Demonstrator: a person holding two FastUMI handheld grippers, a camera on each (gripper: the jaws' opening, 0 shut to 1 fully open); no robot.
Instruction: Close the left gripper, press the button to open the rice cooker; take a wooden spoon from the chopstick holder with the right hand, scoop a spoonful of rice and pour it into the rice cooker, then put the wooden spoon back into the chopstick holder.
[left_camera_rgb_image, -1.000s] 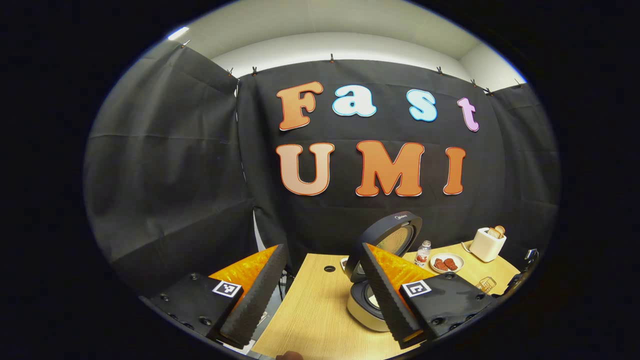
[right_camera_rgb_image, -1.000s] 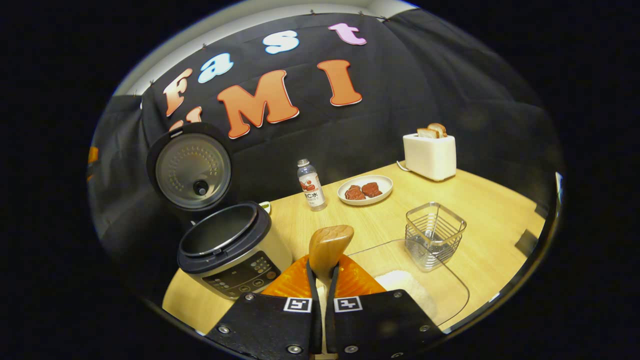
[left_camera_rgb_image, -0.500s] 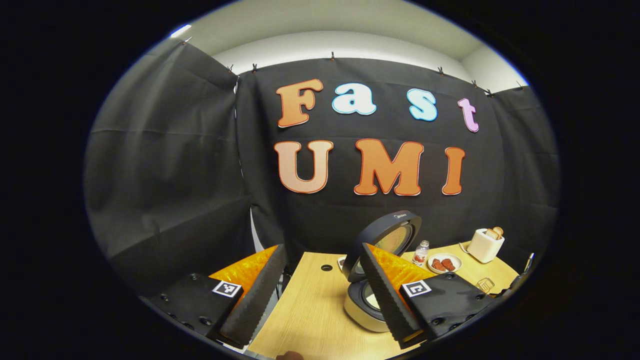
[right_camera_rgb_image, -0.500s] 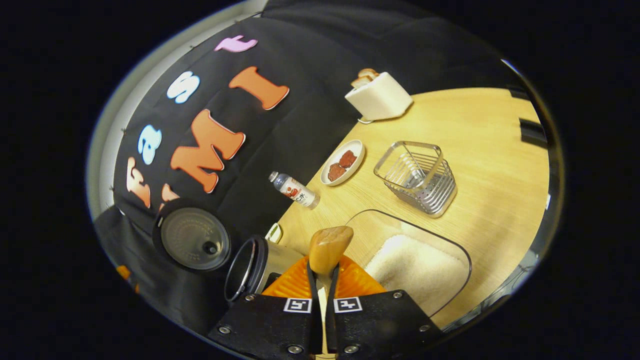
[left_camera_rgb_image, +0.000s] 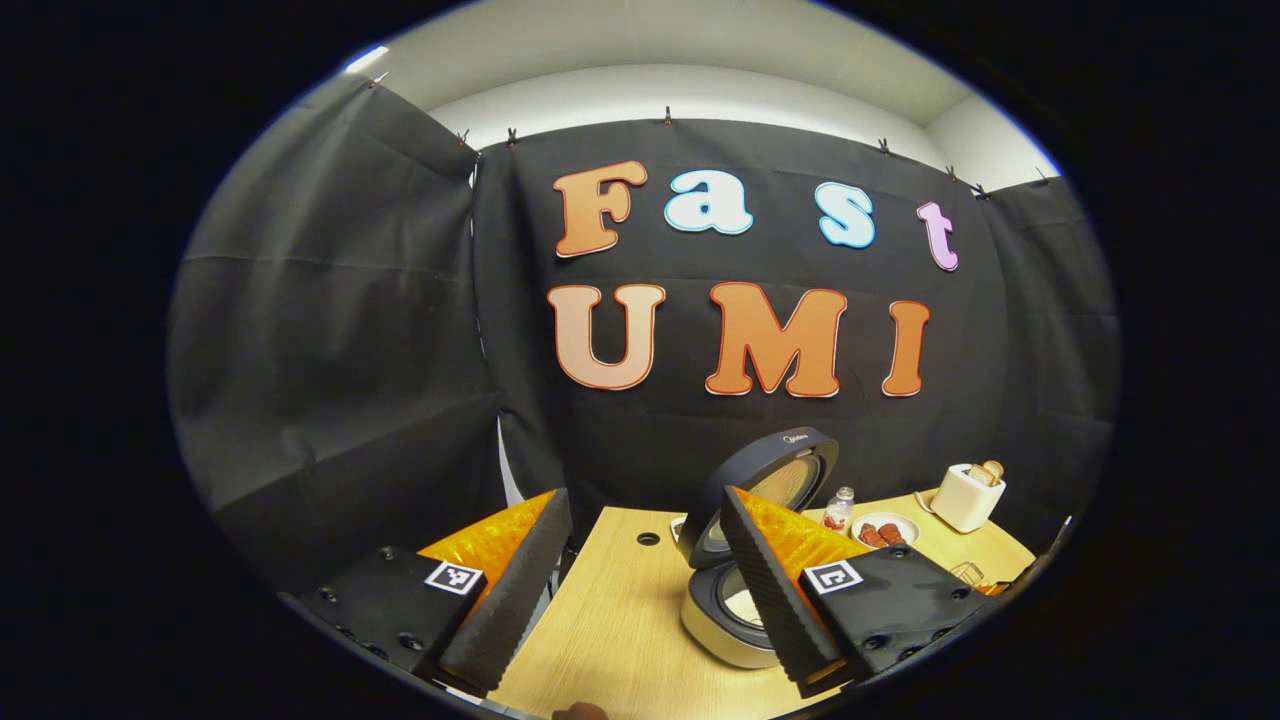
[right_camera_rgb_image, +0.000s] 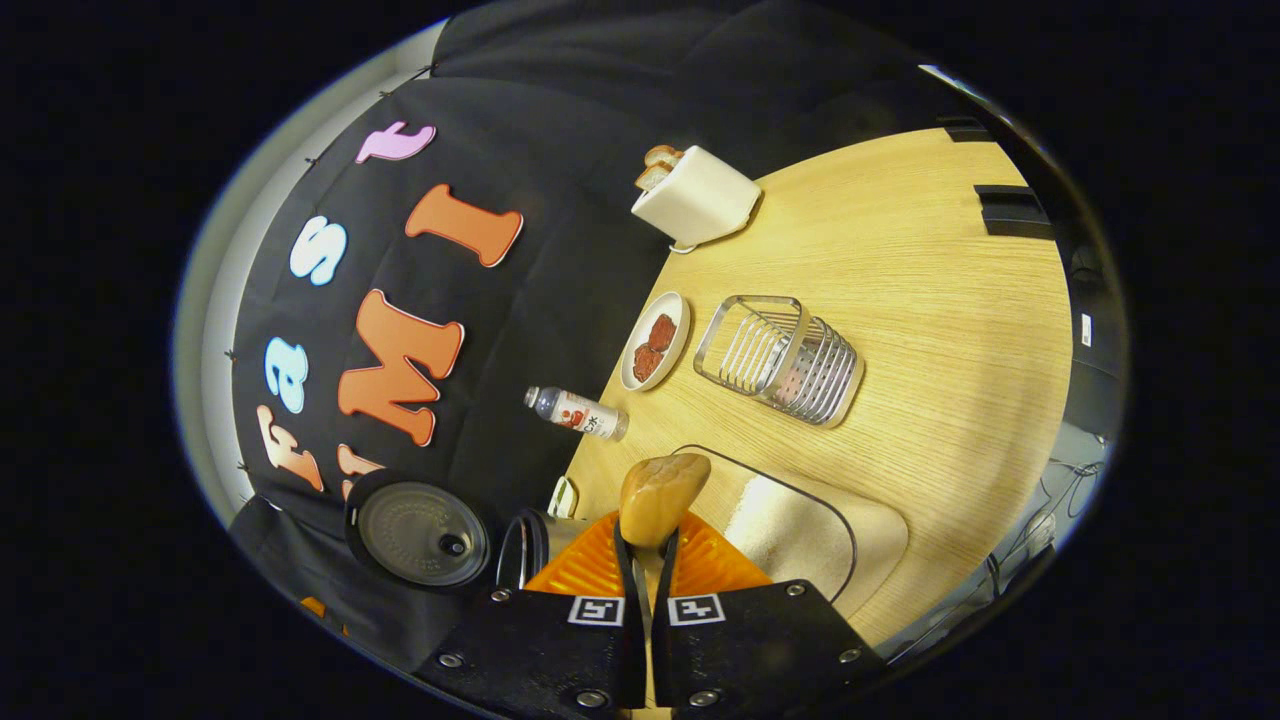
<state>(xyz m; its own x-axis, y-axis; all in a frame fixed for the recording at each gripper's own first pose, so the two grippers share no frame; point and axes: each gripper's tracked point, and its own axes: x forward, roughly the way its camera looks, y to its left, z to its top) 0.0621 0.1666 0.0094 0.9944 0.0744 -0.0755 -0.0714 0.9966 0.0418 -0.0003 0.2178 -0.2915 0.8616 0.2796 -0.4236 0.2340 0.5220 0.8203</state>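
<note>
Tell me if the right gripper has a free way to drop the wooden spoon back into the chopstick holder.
Probably yes: the chopstick holder stands alone on the table, its top open, and the right gripper already holds the wooden spoon.

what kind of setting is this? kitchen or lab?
Most likely a staged recording booth set up as a kitchen, not a real one: black cloth wall hung by clips behind a wooden table, with a rice cooker, toaster and chopstick holder laid out.
</note>
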